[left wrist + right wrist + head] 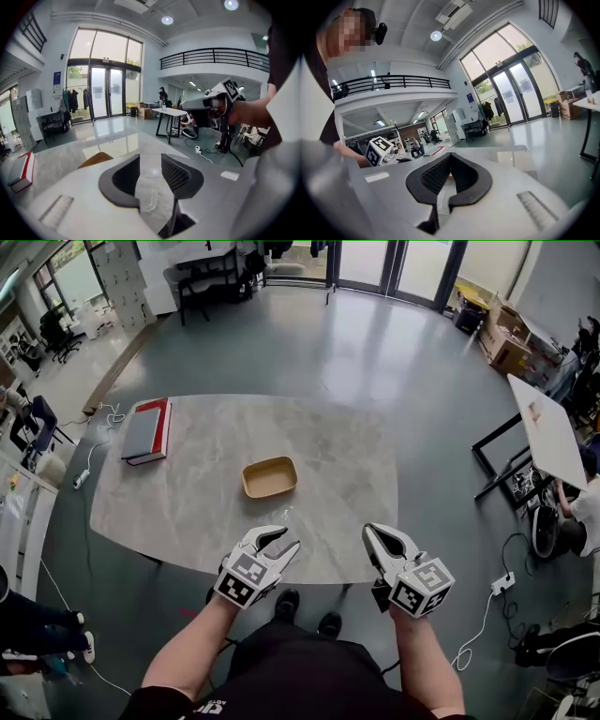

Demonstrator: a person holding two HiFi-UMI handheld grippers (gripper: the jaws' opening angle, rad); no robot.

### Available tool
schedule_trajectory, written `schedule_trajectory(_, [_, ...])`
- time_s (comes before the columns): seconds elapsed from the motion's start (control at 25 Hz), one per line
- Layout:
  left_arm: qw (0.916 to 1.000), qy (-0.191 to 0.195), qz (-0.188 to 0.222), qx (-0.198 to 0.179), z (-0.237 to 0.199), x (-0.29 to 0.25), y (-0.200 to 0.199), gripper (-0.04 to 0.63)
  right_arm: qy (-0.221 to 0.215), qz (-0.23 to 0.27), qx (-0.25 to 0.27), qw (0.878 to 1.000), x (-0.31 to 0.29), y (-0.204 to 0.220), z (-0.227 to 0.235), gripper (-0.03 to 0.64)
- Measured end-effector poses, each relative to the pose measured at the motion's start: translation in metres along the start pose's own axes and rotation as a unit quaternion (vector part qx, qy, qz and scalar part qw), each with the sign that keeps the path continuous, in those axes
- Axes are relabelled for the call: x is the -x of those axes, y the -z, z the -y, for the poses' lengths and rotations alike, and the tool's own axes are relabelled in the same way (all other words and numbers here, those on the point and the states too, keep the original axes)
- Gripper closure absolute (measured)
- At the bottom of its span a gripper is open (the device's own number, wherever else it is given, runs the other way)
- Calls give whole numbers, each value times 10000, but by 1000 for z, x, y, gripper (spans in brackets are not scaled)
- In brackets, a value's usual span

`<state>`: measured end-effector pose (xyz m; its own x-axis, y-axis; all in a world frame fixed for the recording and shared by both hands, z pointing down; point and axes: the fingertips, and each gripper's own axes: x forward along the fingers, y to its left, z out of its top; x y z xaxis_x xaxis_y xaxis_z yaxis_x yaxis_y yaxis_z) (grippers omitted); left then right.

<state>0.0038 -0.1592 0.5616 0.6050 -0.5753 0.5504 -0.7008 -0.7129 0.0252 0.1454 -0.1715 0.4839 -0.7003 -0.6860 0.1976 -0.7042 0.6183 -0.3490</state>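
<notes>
Clear plastic piece (284, 515) lies flat on marble-look table (187, 512), just ahead of L gripper (291, 538), seen btwn its spread jaws, untouched. R gripper (371, 533) over table's near edge, jaws pressed together, empty. Tan tray (270, 476) mid-table; red book (148, 430) far left.

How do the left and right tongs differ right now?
The left tongs stand apart, marble table showing through the gap; the right tongs meet at their tips. The left tongs lie nearer the tan tray than the right tongs. Both hover at the table's near edge.
</notes>
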Motion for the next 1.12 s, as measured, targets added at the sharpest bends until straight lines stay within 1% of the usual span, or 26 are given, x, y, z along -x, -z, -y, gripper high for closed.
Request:
schedule_trajectory(0.24, [9983,41,-566,-116,5,-21,37,431,-137,-148,-70,9998,-2,10,-2,601])
schedule_trajectory(0.48, [9940,240,-1051,-205,13,-45,72,399,-51,-199,-112,9997,3,13,5,601])
schedule_trajectory(0.6, [9895,316,-1378,-309,15,-57,92,393,17,-222,-128,9997,8,16,9,601])
schedule_trajectory(0.8, [9786,553,-1923,-481,25,-74,124,385,132,-249,-174,9995,16,18,15,601])
schedule_trajectory(0.92, [9738,704,-2110,-463,31,-81,139,379,184,-269,-189,9993,18,19,17,601])
schedule_trajectory(1.12, [9678,822,-2315,-551,35,-90,156,377,255,-330,-222,9989,17,24,18,601])
